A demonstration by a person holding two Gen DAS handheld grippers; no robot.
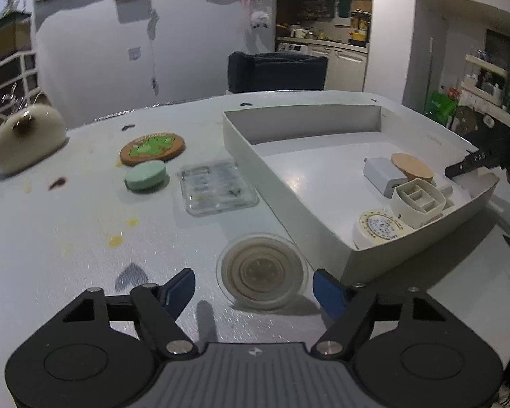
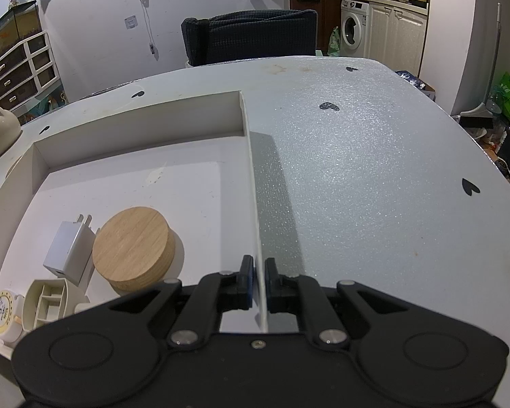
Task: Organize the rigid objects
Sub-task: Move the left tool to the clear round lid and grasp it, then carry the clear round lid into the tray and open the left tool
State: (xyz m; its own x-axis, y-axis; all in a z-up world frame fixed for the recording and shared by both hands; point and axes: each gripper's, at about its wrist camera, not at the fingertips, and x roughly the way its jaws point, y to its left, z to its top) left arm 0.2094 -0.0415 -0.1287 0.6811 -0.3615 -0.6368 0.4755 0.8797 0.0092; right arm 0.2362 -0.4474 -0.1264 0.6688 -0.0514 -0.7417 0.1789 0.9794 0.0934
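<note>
My left gripper (image 1: 255, 289) is open, low over the table. A round clear disc (image 1: 261, 270) lies flat between its blue fingertips (image 1: 183, 289), with a small gap on each side. My right gripper (image 2: 259, 278) is shut on the thin right wall of the white tray (image 2: 251, 183). The tray (image 1: 289, 187) holds a wooden puck (image 2: 132, 248), a white charger (image 2: 71, 251), a white compartment piece (image 2: 47, 302) and a round yellow-rimmed dial (image 2: 1, 309). On the table left of the tray lie a clear plastic case (image 1: 217, 187), a mint puck (image 1: 145, 175) and a green-and-brown coaster (image 1: 152, 148).
A cream cat-shaped jar (image 1: 27, 139) stands at the table's far left. A dark chair (image 1: 277, 71) is behind the far edge. The grey table (image 2: 374, 187) has black heart marks, and its rounded edge curves off to the right of the tray.
</note>
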